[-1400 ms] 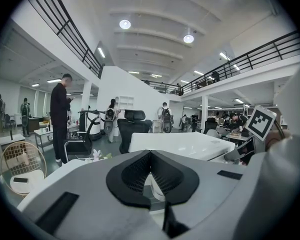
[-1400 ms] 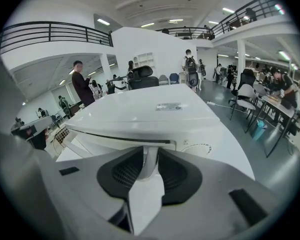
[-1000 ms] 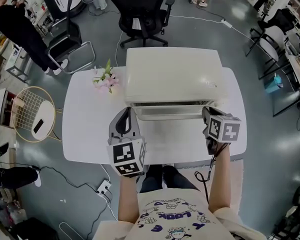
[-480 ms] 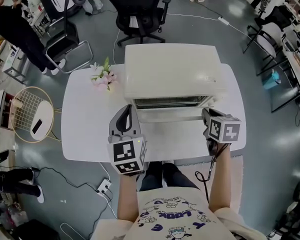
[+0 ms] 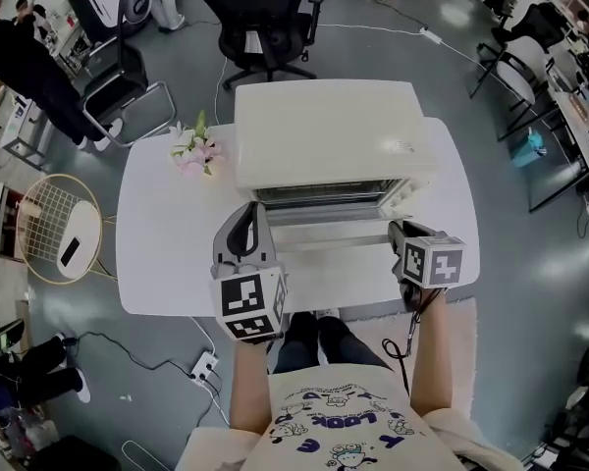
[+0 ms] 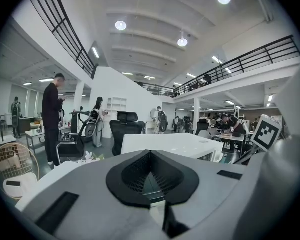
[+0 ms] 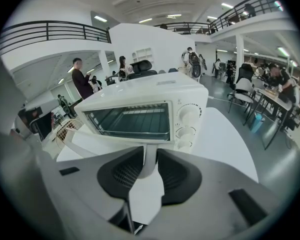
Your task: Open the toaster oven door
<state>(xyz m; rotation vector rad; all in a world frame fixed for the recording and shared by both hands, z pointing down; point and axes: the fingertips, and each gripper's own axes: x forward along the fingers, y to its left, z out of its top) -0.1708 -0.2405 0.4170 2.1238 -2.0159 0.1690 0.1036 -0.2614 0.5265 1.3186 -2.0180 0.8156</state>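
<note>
Nearest us on the left, our left gripper (image 5: 245,222) hangs over the table (image 5: 167,263), jaws together on nothing. To the right, our right gripper (image 5: 400,232) is clamped on the right end of the door handle (image 7: 148,158). The door (image 5: 324,216) stands partly open, tilted toward us off the toaster oven (image 5: 324,130) at the table's far side. We judge the pull should follow the hinge's arc, toward us and down, grip firm, without dragging the oven.
</note>
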